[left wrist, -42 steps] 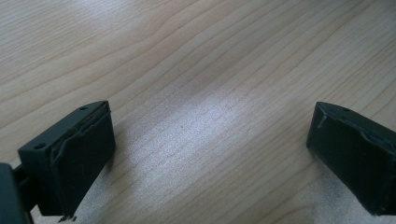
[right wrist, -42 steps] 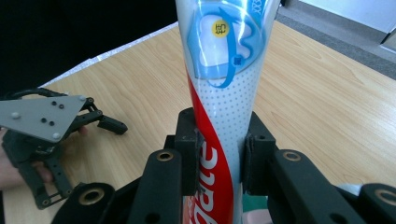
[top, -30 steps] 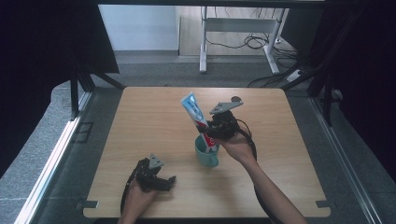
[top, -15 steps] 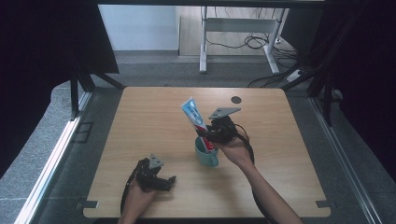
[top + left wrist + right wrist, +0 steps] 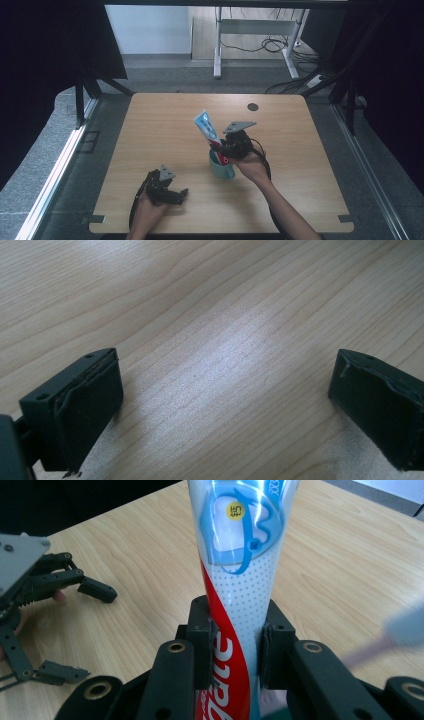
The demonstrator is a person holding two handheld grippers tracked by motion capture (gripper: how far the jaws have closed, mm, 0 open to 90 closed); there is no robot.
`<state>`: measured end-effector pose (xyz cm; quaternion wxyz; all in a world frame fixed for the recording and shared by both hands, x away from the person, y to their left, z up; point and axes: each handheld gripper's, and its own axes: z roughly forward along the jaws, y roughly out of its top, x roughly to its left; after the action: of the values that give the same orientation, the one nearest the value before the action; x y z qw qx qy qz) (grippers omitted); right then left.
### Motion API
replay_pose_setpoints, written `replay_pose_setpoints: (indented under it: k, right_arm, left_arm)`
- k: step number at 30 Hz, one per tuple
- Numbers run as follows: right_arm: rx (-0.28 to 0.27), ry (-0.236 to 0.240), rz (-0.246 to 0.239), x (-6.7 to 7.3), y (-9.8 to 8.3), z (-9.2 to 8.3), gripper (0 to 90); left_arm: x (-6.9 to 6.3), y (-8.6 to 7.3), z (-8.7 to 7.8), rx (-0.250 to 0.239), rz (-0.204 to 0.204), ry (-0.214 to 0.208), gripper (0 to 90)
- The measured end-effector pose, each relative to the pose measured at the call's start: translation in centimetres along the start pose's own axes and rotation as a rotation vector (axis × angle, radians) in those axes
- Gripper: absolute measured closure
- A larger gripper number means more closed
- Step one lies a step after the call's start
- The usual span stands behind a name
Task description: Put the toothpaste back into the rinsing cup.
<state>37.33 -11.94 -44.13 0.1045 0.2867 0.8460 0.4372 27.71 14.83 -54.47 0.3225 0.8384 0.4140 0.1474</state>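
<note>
Only the cup [image 5: 221, 167] (mid-table) blocks the bare table [image 5: 165, 120].

table [image 5: 150, 130] — light wood | on it — teal cup [image 5: 221, 167]

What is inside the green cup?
The lower end of the toothpaste tube dips into the cup, with the right claw squeezing the tube. A pale, blurry stick, maybe a toothbrush, pokes up beside it. The cup's bottom is hidden.

Pale wooden table [image 5: 165, 125], grey floor [image 5: 165, 75], white desk frame [image 5: 260, 30] behind, dark curtains [image 5: 55, 45] flanking
</note>
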Motion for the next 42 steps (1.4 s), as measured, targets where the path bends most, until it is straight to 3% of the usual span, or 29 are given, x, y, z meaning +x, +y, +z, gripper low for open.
replay_pose_setpoints:
  k: [22, 42]
  right_arm:
    - [-0.031, 0.024, 0.011, -0.1, -1.3, -0.1, 70.8]
    - [-0.016, 0.052, 0.028, -0.5, -2.1, -0.3, 69.6]
  left_arm:
    - [0.0, 0.0, 0.0, -0.001, -0.001, 0.0, 0.9]
    - [0.0, 0.0, 0.0, 0.0, 0.001, 0.0, 0.9]
